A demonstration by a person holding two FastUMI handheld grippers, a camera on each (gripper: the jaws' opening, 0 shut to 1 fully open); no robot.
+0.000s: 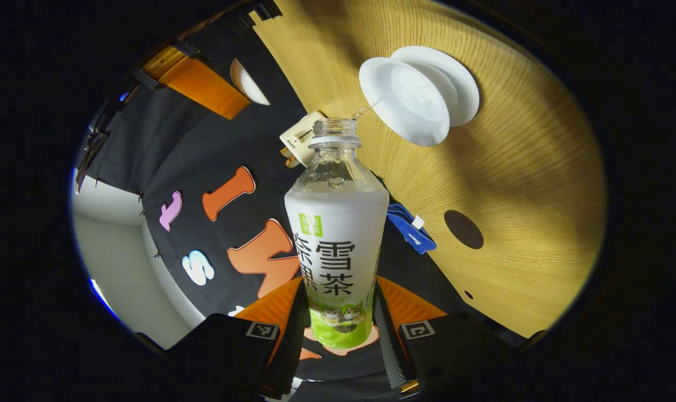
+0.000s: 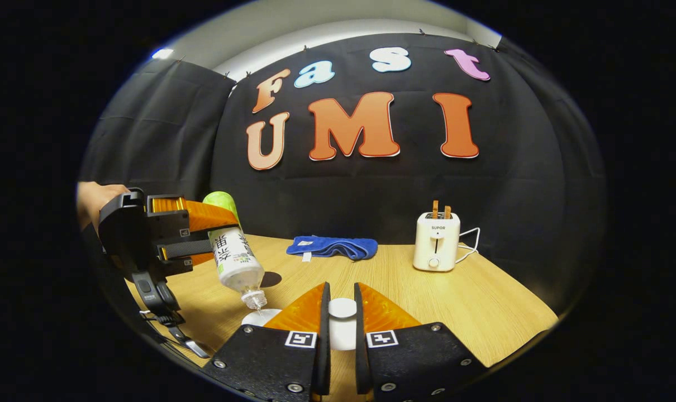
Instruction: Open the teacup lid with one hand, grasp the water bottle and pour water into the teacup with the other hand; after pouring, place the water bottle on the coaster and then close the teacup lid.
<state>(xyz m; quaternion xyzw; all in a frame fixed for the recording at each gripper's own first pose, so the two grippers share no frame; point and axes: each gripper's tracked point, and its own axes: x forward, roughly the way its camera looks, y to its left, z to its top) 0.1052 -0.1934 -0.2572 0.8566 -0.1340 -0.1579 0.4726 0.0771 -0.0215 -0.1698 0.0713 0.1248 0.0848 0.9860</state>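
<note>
My left gripper [image 1: 338, 304] is shut on a clear water bottle [image 1: 338, 223] with a white and green label and no cap. The bottle is tipped mouth-down, and a thin stream of water [image 1: 371, 105] runs from it into the open white teacup [image 1: 408, 106], which stands on the wooden table. In the right gripper view the left gripper [image 2: 218, 237], held by a hand [image 2: 92, 198], tilts the bottle [image 2: 234, 259] over the teacup [image 2: 260, 317]. My right gripper [image 2: 341, 291] is shut on the white teacup lid [image 2: 342, 309], held to the right of the cup. A dark round coaster [image 1: 463, 229] lies on the table.
A blue cloth [image 2: 332, 247] lies at the back of the wooden table [image 2: 472, 301]. A white toaster [image 2: 437, 241] with a cord stands at the back right. The dark coaster [image 2: 271, 278] sits just behind the bottle's neck. The table's front right edge is near.
</note>
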